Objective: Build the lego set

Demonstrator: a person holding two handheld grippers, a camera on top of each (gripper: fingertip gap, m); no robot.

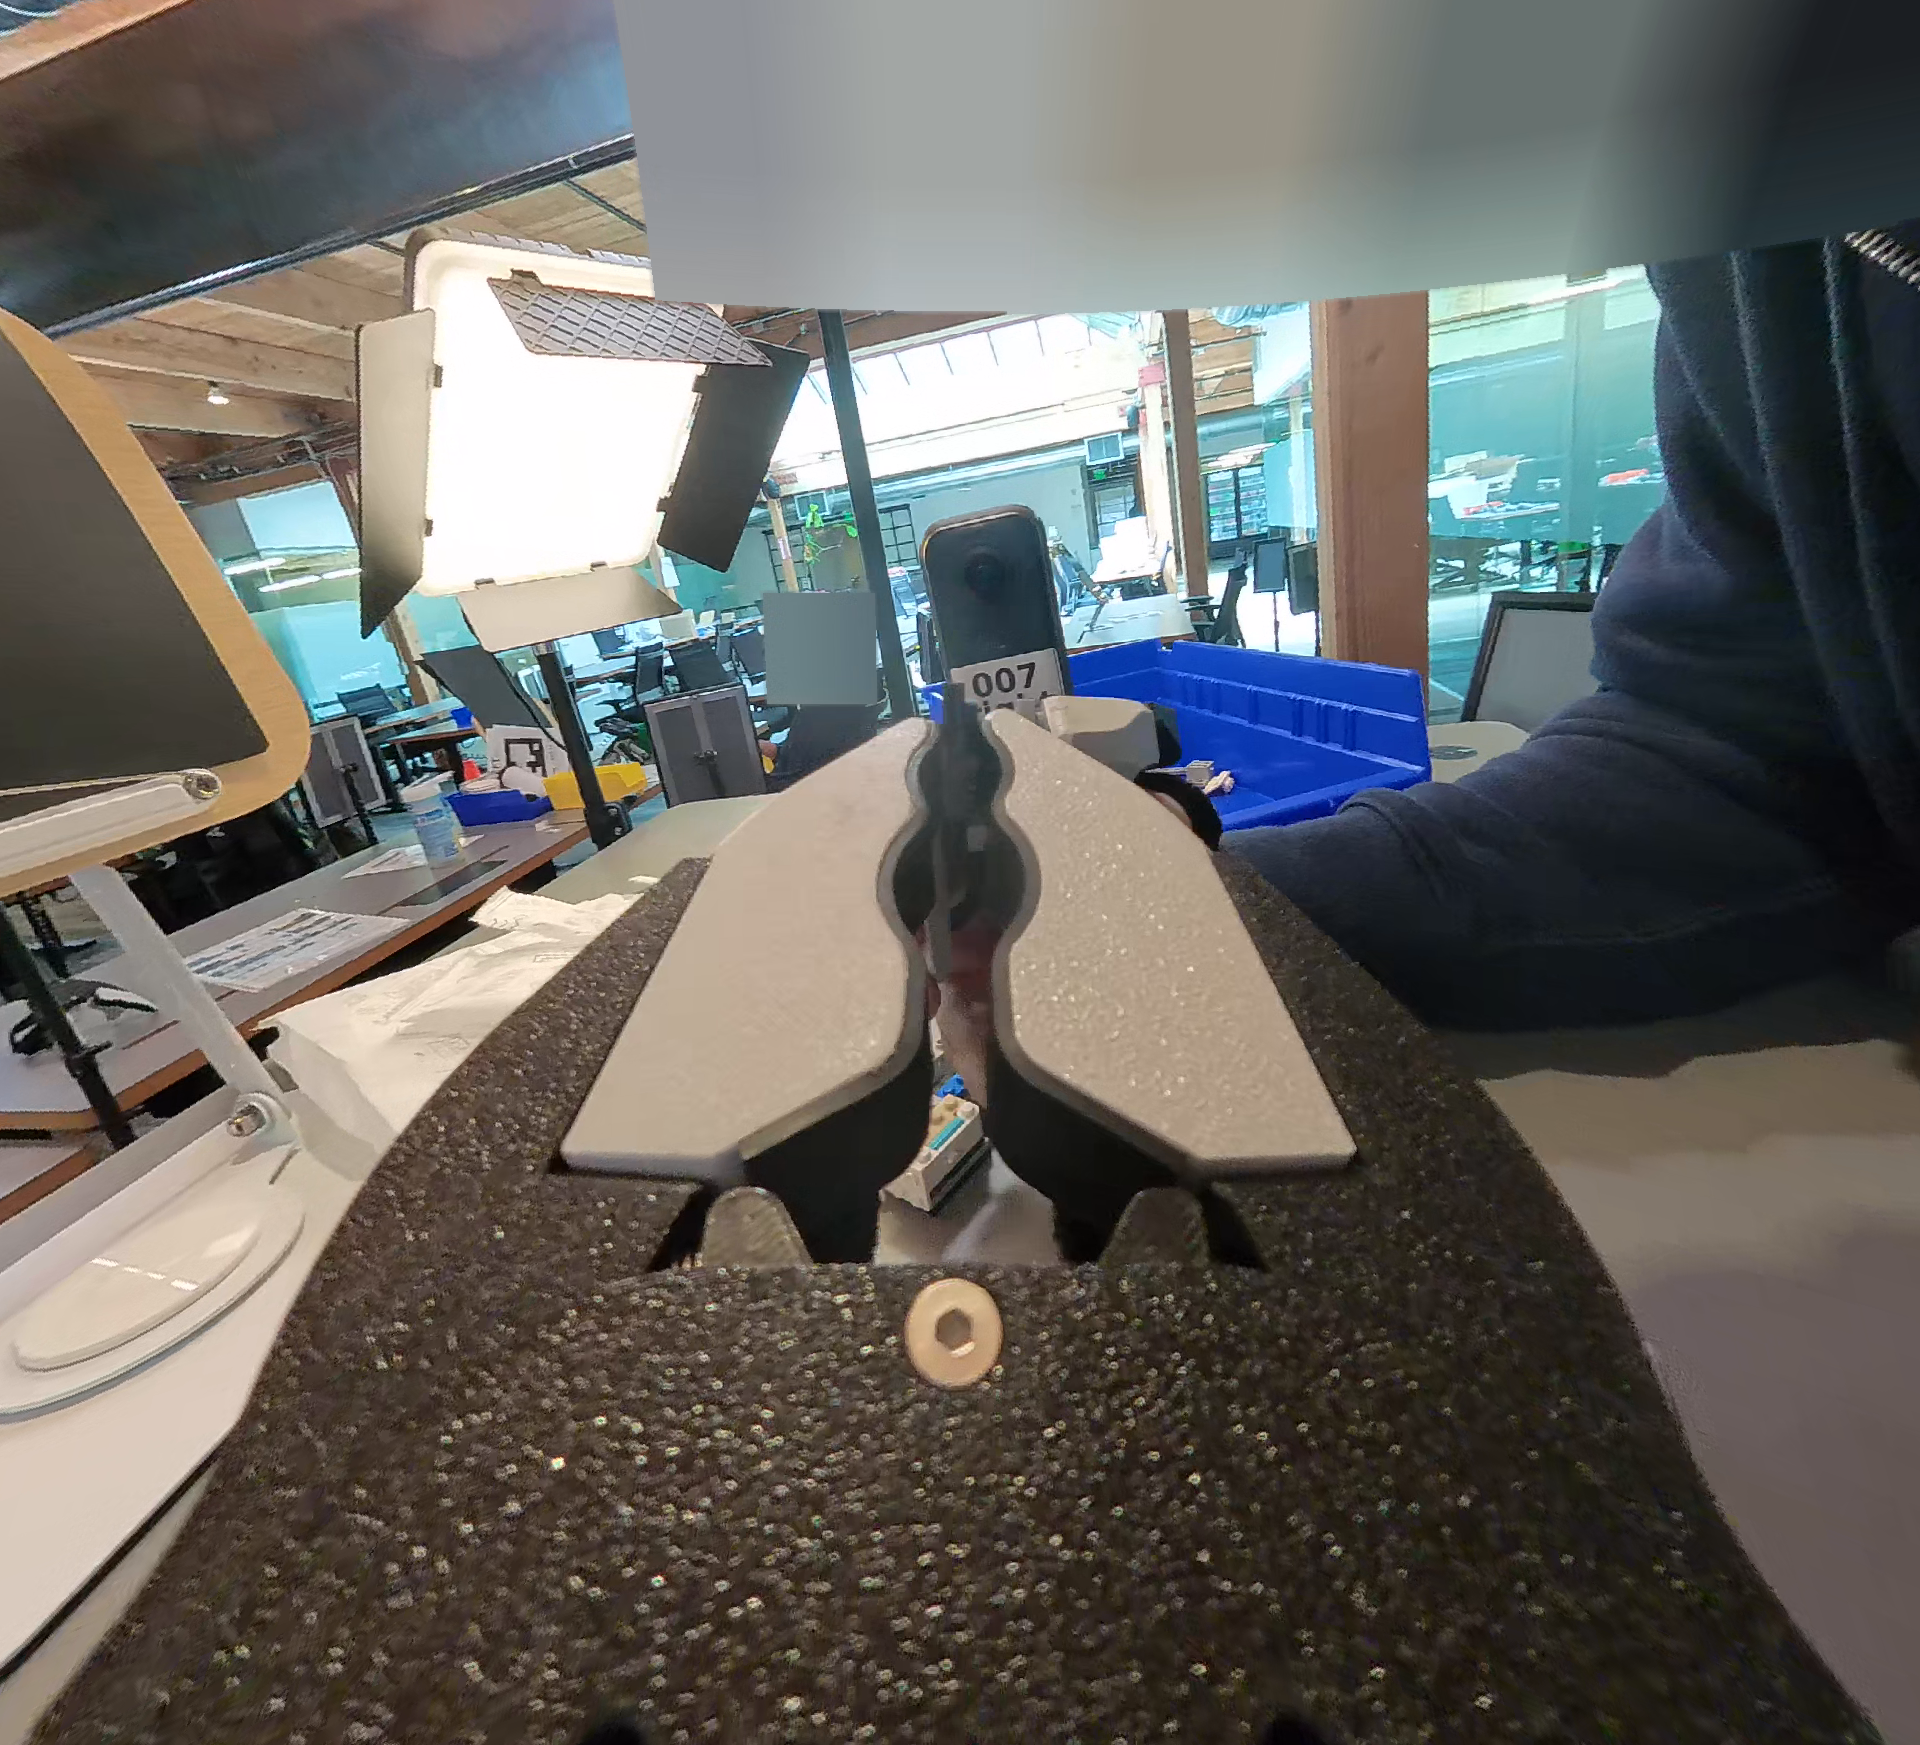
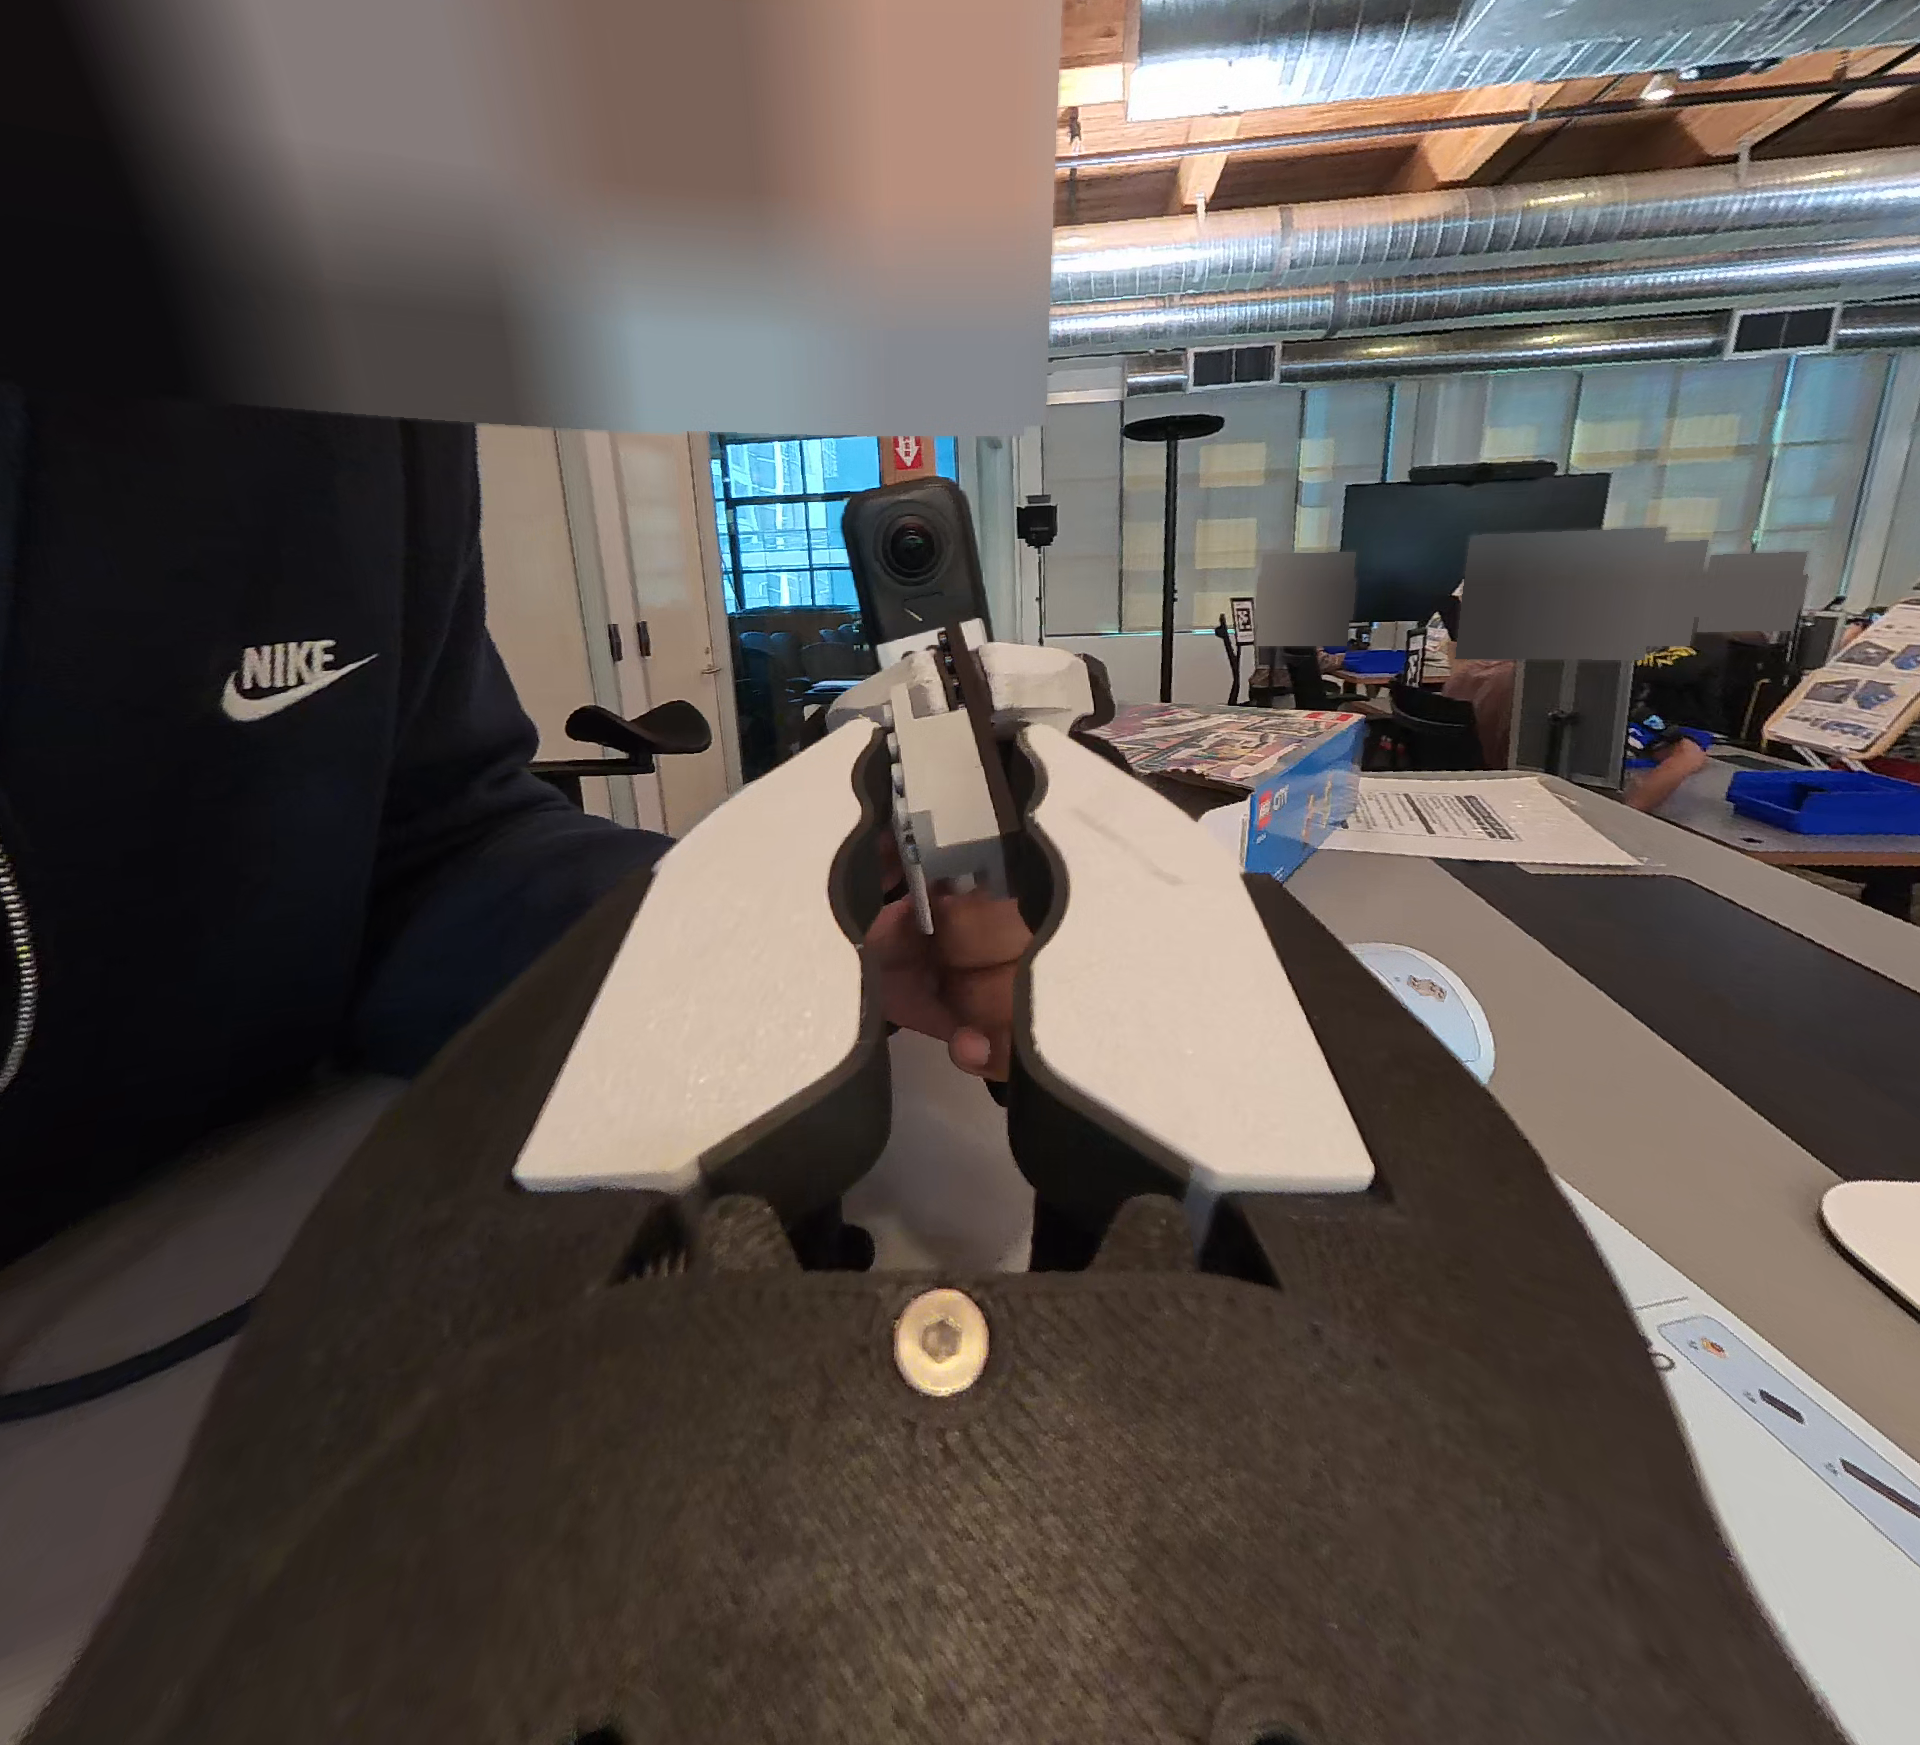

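Observation:
The two grippers face each other, tip to tip, above a table. My left gripper (image 1: pixel 956 760) is shut on a thin dark plate (image 1: pixel 954 802), seen edge-on between its pads. My right gripper (image 2: pixel 951 802) is shut on a white brick assembly (image 2: pixel 940 791). The dark plate (image 2: pixel 982 760) lies along that assembly's right side and runs on into the left gripper's tips (image 2: pixel 956 682). The right gripper's grey fingertips (image 1: pixel 1101 729) and its camera (image 1: pixel 987 594) show just beyond my left fingers. The left gripper's camera (image 2: pixel 914 563) shows in the right wrist view.
A blue bin (image 1: pixel 1299 729) holding small pieces stands behind. A lit lamp panel (image 1: pixel 540 448) and a booklet stand (image 1: pixel 104 604) are at the left. A boxed set (image 2: pixel 1278 781) and a paper sheet (image 2: pixel 1475 822) lie on the table. A person in a dark hooded top (image 2: pixel 208 760) is close by. The grippers are tip to tip, or close to it.

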